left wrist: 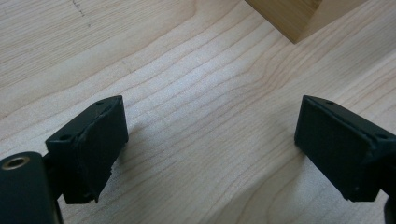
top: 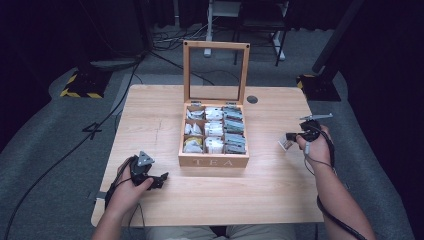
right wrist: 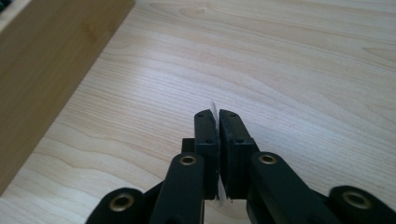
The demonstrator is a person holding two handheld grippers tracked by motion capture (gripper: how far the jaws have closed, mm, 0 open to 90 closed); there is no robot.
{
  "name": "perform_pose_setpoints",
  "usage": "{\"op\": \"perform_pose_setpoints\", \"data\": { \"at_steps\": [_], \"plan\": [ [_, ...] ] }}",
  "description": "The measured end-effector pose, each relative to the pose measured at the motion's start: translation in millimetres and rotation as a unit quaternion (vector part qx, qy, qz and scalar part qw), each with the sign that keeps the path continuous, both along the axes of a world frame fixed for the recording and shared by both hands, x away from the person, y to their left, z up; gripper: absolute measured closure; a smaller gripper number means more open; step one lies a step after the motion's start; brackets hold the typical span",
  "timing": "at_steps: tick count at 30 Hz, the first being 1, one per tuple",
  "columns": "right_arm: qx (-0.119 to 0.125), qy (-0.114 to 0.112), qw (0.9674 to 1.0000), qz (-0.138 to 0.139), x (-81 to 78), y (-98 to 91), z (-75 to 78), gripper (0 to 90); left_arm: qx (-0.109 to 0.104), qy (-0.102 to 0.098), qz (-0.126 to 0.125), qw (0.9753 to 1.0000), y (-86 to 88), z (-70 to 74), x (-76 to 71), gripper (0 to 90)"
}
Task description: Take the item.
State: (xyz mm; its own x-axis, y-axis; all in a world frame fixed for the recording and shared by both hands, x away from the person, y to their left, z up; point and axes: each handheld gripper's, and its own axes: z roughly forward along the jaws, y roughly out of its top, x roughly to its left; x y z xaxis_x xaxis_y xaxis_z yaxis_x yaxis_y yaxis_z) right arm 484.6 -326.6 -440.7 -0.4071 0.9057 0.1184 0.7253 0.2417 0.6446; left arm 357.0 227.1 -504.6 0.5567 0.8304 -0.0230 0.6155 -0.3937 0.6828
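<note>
A wooden tea box (top: 213, 161) marked "TEA" on its front stands open at the middle of the light wood tabletop (top: 150, 115), its glass-paned lid (top: 216, 72) propped upright at the back. The compartments hold packets of tea bags (top: 214, 129), white ones to the left and middle and grey-blue ones down the right column; their print is too small to read.

The left gripper (top: 159, 180) rests low near the front left of the tabletop, held in the person's left hand (top: 131, 186). In the left gripper view its jaws stand wide apart with bare wood grain between them and nothing held; a corner of the box (left wrist: 299, 18) is cut off by the top edge.

The right gripper (top: 290, 137) is to the right of the box, held in the right hand (top: 317, 145), clamped on a small white tea bag packet (top: 285, 144) that pokes out toward the box. In the right gripper view the jaws are pressed nearly together with just a thin white edge of the packet (right wrist: 213, 108) showing between them; the rest is hidden by the jaws. The box wall (right wrist: 51, 65) runs along the left there, its top cut off.

Dark floor, cables and stand bases (top: 82, 82) lie beyond the tabletop, dim and hard to make out.
</note>
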Motion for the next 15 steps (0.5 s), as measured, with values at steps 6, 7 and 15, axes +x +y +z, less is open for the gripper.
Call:
{"op": "perform_pose_setpoints", "data": {
  "at_steps": [6, 7, 15],
  "plan": [
    [0.000, -0.013, 0.9999, -0.010, 3.5, -6.5, -7.3, 67.7, 0.000, 0.000, 0.000, 1.0000, 0.0, 0.0, 0.0, 10.2],
    [-0.003, -0.017, 0.9998, -0.013, 3.8, -7.9, -8.2, 65.7, 0.000, 0.000, 0.000, 1.0000, 0.0, 0.0, 0.0, 10.2],
    [0.004, -0.047, 0.9983, -0.034, 2.5, -19.9, -7.5, 52.6, 0.000, 0.000, 0.001, 1.0000, 0.1, 0.1, -0.1, 10.3]
  ]
}}
